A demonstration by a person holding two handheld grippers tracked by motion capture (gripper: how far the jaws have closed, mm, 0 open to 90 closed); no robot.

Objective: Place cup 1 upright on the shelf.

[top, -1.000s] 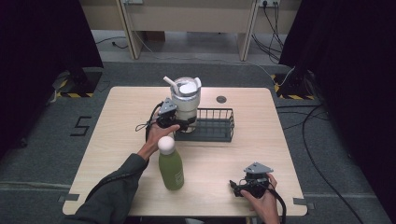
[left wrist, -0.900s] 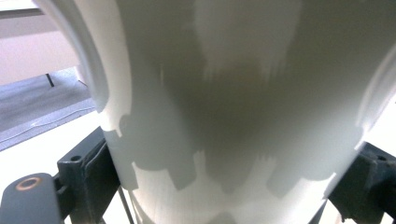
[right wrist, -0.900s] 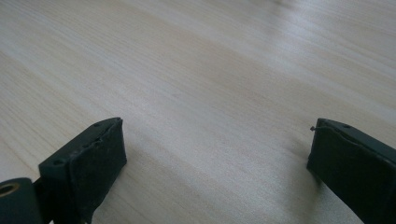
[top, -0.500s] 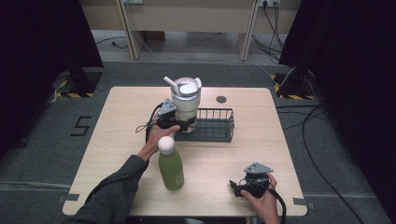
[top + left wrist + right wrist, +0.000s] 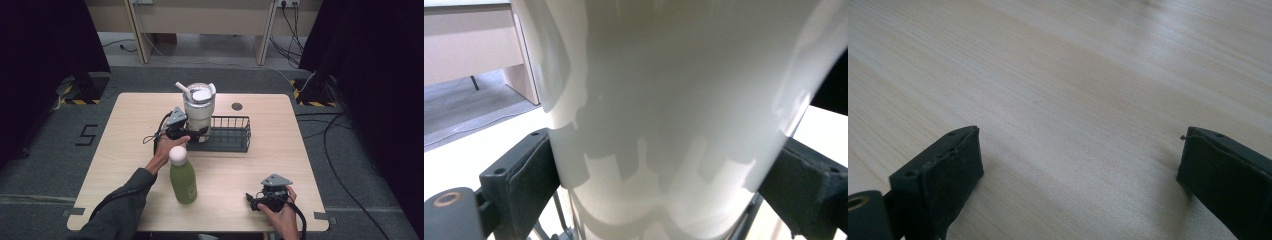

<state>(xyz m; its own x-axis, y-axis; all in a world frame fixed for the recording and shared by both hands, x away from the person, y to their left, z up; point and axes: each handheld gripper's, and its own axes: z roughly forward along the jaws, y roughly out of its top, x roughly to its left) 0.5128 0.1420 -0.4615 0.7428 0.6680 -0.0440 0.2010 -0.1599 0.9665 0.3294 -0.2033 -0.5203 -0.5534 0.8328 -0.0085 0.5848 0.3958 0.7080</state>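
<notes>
On the pale wooden table [image 5: 125, 150], we have the white tumbler [image 5: 198, 116] standing at the left end of the black wire basket [image 5: 227, 134]; whether inside it, we cannot tell. Our left gripper [image 5: 192, 134] has its jaws closed against the tumbler's base [image 5: 664, 125]. We should keep it upright and move slowly. Our right gripper [image 5: 251, 201] rests with jaws wide open, holding nothing, right of the green bottle [image 5: 182, 177].

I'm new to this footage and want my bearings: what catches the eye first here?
The big white tumbler with a straw stands at the left end of the black wire basket, with the left tool clamped on its body. In front, a green bottle with a white cap stands on the table; the right tool rests open near the front edge.
</notes>
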